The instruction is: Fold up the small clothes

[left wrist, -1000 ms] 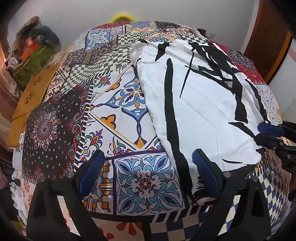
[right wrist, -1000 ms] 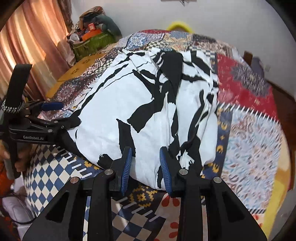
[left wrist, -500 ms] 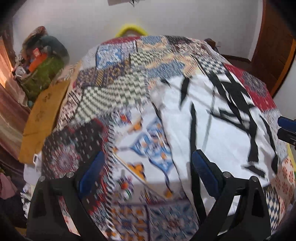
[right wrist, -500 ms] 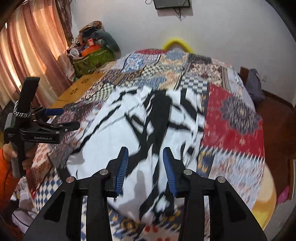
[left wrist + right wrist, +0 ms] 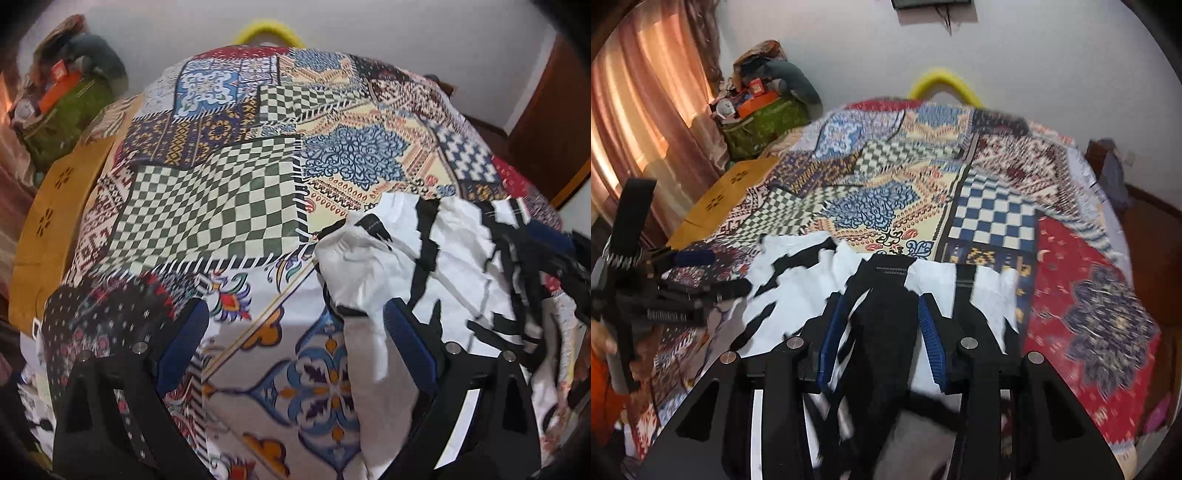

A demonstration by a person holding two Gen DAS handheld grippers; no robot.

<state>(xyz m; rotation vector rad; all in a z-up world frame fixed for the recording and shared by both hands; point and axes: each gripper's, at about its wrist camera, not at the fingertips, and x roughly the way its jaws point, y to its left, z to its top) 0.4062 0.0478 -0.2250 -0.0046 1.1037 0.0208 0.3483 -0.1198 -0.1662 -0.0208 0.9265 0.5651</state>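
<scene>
A white garment with black brush strokes [image 5: 443,258] lies bunched on the patchwork bedspread [image 5: 229,199]. In the left wrist view it covers the right side. My left gripper [image 5: 295,332] is open, its right finger [image 5: 410,343] against the cloth edge, nothing between the jaws. In the right wrist view the garment [image 5: 798,291] spreads ahead, and a dark fold of it hangs between the blue pads of my right gripper [image 5: 882,332]. The left gripper also shows there [image 5: 683,288], at the left.
A green bag with clutter [image 5: 761,118] stands at the far left by pink curtains [image 5: 639,103]. A yellow-brown wooden board [image 5: 51,206] runs along the bed's left side. A yellow hoop [image 5: 942,81] leans on the white wall. A wooden door [image 5: 546,122] is right.
The garment has been pulled back toward me and bunched up, uncovering the far half of the bedspread. Both views have shifted; the right gripper now has cloth between its pads.
</scene>
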